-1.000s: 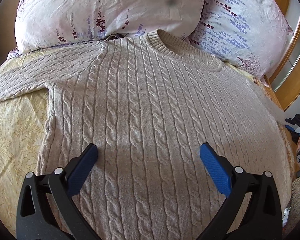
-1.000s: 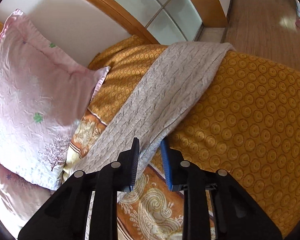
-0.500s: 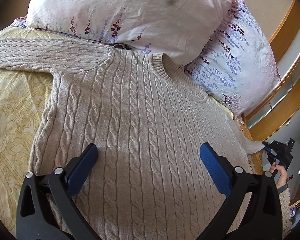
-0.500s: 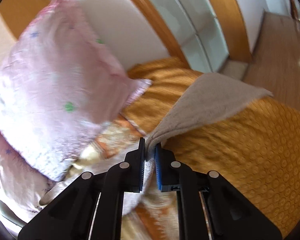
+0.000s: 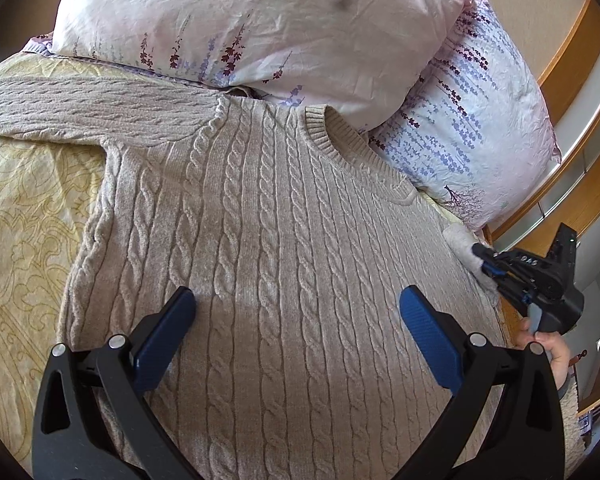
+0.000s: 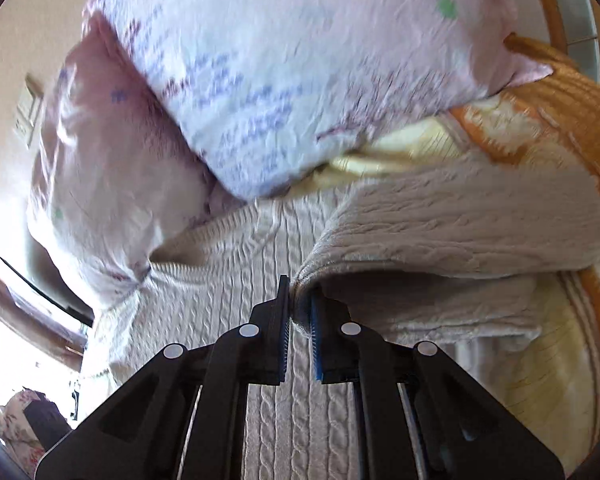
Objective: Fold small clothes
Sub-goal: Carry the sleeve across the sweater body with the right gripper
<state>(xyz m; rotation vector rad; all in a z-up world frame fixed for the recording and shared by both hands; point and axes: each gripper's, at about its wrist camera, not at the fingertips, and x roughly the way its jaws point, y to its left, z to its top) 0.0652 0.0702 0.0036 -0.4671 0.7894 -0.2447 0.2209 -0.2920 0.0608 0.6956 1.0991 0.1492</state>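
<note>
Sweater (image 5: 268,264) lies flat on the bed (image 5: 24,216); right hand-held gripper (image 6: 300,312) pinches its sleeve (image 6: 460,232) for folding inward, left hand-held gripper (image 5: 296,320) gapes wide above.

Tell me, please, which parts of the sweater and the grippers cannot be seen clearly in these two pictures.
- Sweater hem: left wrist view, cut off by the bottom edge and hidden behind the open left gripper.
- Left sleeve cuff: left wrist view, cut off by the left edge.
- Right sleeve cuff: right wrist view, pinched inside the shut right gripper.
- Pillows: right wrist view, print smeared by motion blur.
</note>
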